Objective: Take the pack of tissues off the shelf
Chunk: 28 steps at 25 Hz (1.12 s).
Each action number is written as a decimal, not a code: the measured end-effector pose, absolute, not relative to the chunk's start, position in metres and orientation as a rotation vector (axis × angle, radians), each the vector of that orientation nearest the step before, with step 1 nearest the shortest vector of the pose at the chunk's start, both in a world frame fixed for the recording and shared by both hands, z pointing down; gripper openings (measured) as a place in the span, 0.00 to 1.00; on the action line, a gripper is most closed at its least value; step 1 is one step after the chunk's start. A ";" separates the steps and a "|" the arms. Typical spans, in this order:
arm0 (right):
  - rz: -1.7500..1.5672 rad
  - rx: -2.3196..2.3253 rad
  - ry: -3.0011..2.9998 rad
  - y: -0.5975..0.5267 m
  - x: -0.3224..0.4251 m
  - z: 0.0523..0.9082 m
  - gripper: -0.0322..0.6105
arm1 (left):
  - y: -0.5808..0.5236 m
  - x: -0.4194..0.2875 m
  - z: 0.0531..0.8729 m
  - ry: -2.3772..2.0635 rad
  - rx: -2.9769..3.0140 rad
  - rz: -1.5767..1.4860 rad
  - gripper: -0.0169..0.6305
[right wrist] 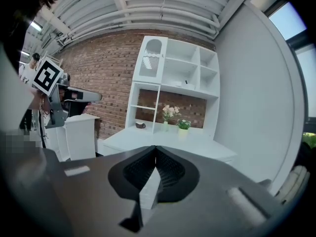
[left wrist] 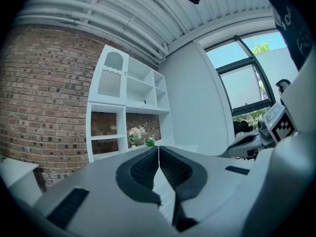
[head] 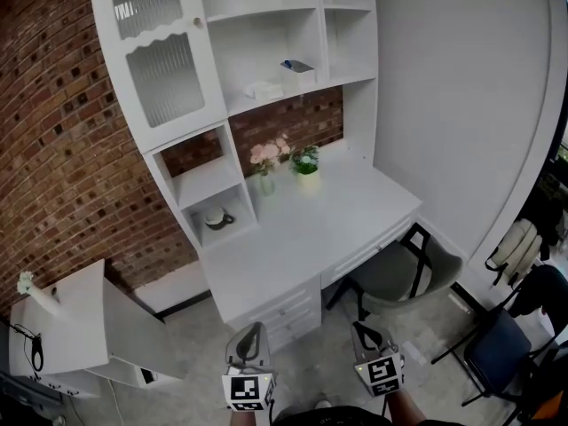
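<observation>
I'm holding left gripper and right gripper at bottom center, both fully closed, gripping nothing; tissues sitting on shelf, upper center.

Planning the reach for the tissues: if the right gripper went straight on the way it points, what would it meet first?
Most likely the white desk top, in front of the flower vase; the right gripper, shut and empty, has nothing nearer in line. Depth is hard to judge.
</observation>
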State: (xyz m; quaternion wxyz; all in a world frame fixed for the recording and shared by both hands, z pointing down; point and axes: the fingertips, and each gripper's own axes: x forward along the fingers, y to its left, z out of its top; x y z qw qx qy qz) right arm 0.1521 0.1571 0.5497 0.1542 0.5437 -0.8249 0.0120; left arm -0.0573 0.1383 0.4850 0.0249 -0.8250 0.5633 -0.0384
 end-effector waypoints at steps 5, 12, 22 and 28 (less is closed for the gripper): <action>0.045 1.535 -2.376 0.153 0.157 0.554 0.06 | 0.138 -0.048 0.491 1.750 -2.560 -0.143 0.04; 0.060 1.554 -2.381 0.148 0.164 0.555 0.06 | 0.133 -0.046 0.501 1.744 -2.554 -0.217 0.04; 0.102 1.577 -2.403 0.117 0.152 0.554 0.06 | 0.104 -0.065 0.502 1.752 -2.551 -0.201 0.04; 0.097 1.569 -2.377 0.093 0.144 0.558 0.06 | 0.079 -0.082 0.507 1.760 -2.555 -0.202 0.04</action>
